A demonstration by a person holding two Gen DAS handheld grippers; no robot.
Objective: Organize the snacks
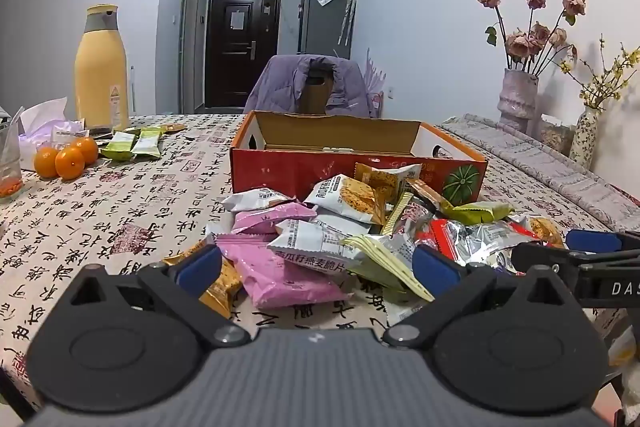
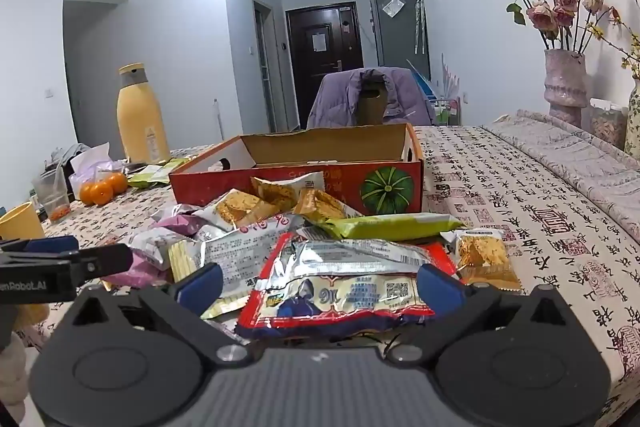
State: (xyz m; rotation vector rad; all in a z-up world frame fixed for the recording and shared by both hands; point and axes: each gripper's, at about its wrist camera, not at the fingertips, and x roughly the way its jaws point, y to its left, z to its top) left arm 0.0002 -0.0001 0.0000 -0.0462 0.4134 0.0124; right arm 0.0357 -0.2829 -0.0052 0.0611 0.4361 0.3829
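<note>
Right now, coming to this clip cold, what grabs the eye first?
A messy heap of snack packets sprawls across the patterned tablecloth, pink, white and green ones, with a red and silver pack nearest the open right tool. Just behind the heap sits an open red cardboard box with a green pumpkin on its front. Far left stand a tall yellow bottle and some oranges; dried roses in a vase stand far right.

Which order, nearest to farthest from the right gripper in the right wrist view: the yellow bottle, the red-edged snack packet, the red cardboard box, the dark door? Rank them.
1. Red-edged snack packet, lying between the open fingers of the right gripper.
2. Red cardboard box, behind the snack pile, centre.
3. Yellow bottle, far left on the table.
4. Dark door, at the hallway's end.
</note>
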